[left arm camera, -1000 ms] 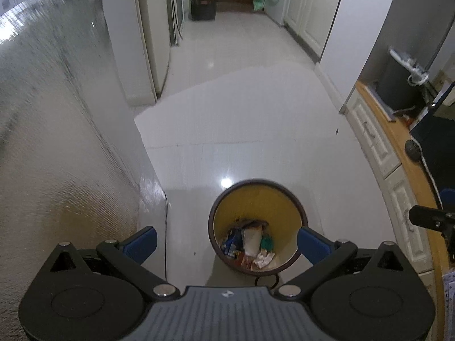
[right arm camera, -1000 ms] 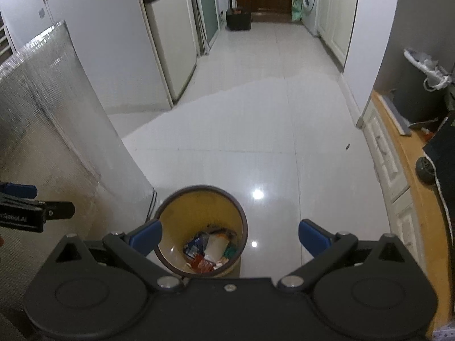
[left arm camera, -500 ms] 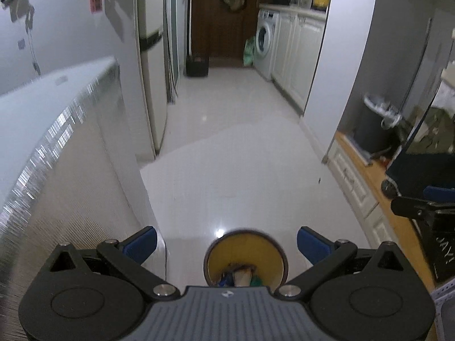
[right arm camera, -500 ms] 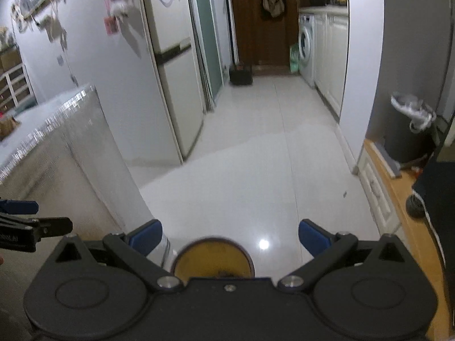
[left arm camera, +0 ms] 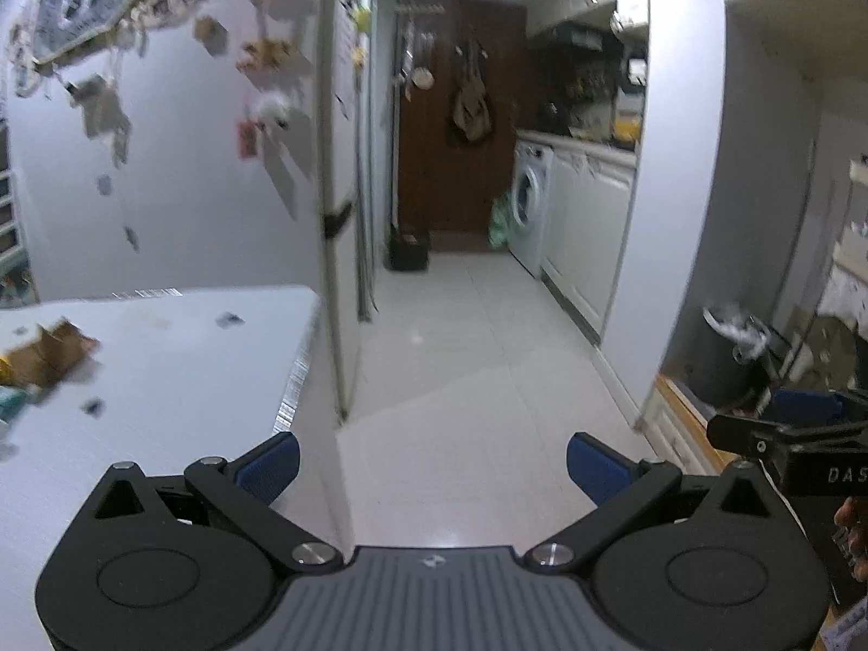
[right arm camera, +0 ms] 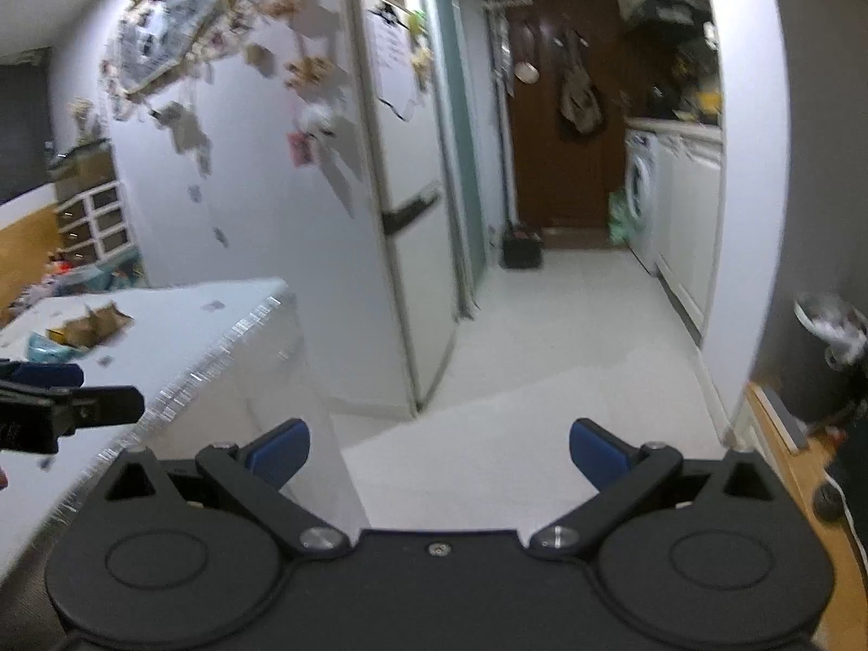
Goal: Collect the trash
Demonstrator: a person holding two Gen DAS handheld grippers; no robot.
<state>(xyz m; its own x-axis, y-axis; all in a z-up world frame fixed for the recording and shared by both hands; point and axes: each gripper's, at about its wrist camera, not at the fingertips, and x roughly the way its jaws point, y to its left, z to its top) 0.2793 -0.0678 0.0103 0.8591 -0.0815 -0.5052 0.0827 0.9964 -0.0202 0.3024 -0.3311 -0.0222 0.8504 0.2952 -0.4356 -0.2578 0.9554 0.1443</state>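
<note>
Floor (left arm camera: 466, 358): bare white tile corridor, open ahead.
Bench (left arm camera: 163, 347): left, corner edge beside fridge (right arm camera: 401, 249).
Trash: torn cardboard (left arm camera: 49, 352) on bench.
Left gripper (left arm camera: 432, 461): fingers wide, empty.
Right gripper (right arm camera: 439, 450): fingers wide, empty.

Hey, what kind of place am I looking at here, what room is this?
Most likely a home kitchen with a hallway and laundry corner. A tall fridge carries notes and magnets, a front-loading washing machine sits under a counter beside white cabinets, and a white table holds torn cardboard and scraps.
</note>
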